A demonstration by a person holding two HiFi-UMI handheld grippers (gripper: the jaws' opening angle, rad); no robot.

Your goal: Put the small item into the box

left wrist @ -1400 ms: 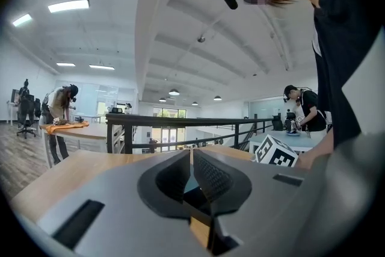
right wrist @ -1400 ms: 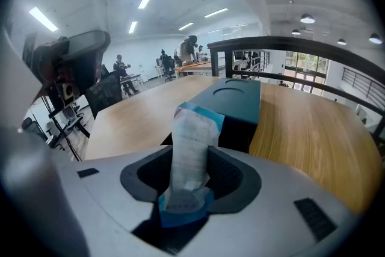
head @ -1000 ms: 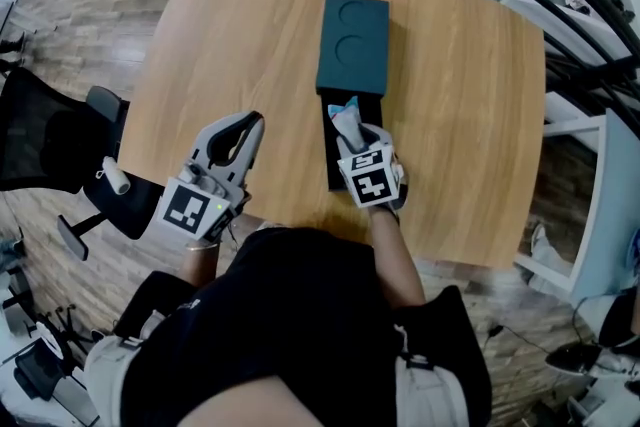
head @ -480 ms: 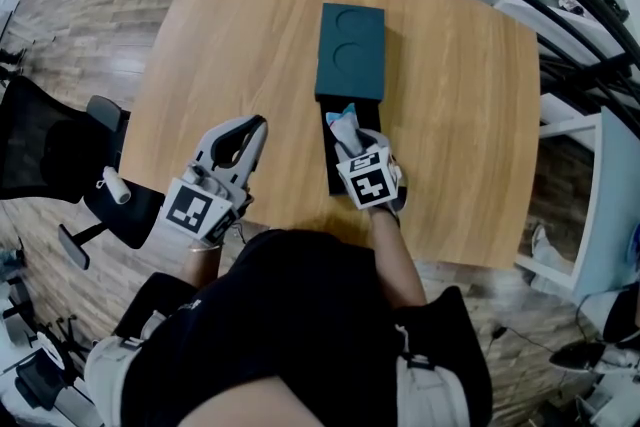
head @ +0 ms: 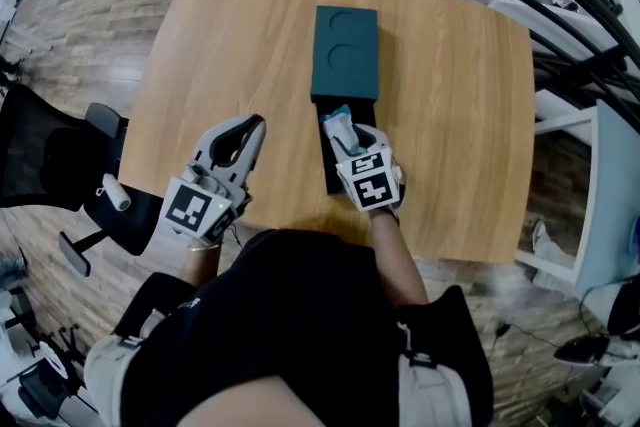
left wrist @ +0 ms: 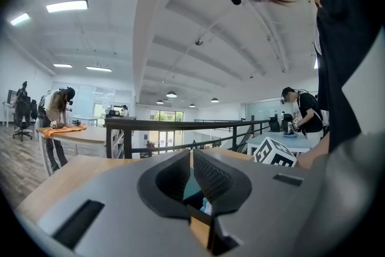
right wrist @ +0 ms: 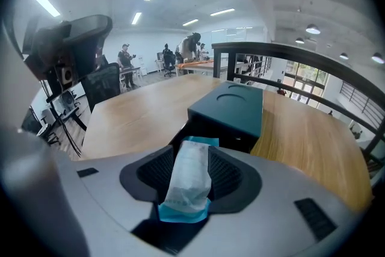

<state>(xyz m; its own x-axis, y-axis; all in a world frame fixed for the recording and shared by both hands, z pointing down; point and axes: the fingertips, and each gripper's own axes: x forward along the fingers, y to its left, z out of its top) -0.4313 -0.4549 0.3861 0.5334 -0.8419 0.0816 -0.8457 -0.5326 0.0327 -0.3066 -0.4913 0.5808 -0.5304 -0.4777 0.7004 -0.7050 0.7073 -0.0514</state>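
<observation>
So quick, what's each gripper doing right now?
Left gripper: shut, nothing in it.
Right gripper: jaws opening, white-and-blue packet between them.

This is an open-plan office. A black office chair (head: 45, 155) stands beside the wooden counter (head: 240, 45) on a plank floor (head: 70, 5). Strip lights (left wrist: 67, 6) run overhead, a black railing (left wrist: 180, 124) crosses behind, and people (left wrist: 57, 111) work at distant desks (left wrist: 78, 134).

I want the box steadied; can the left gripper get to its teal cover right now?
Probably yes: only bare table lies between the left gripper and the teal cover.
</observation>
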